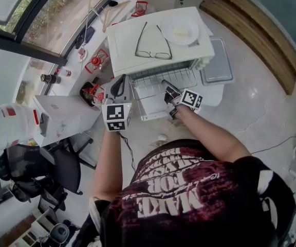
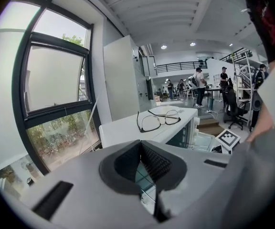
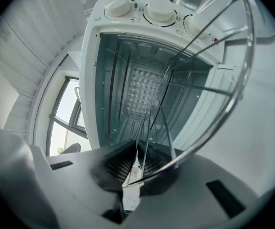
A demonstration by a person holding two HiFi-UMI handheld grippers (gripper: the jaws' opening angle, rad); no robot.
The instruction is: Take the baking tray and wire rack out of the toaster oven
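The white toaster oven (image 1: 125,45) stands open, its door (image 1: 155,112) folded down toward me. The wire rack (image 1: 155,84) sticks partway out of the opening. My right gripper (image 1: 169,90) is shut on the rack's front edge; in the right gripper view the rack's rim (image 3: 194,150) runs between the pads of that gripper (image 3: 138,151), with the oven cavity (image 3: 142,89) behind. A grey baking tray (image 1: 217,60) lies flat just right of the oven. My left gripper (image 1: 119,85) hovers by the oven's left front corner, its jaws (image 2: 140,147) shut with nothing in them.
Glasses (image 1: 153,42) and a white plate (image 1: 183,32) rest on the oven's top. A white box (image 1: 60,115) and small red items (image 1: 96,63) sit to the left, near the window. An office chair (image 1: 60,169) stands at lower left. Wooden steps (image 1: 261,30) run along the right.
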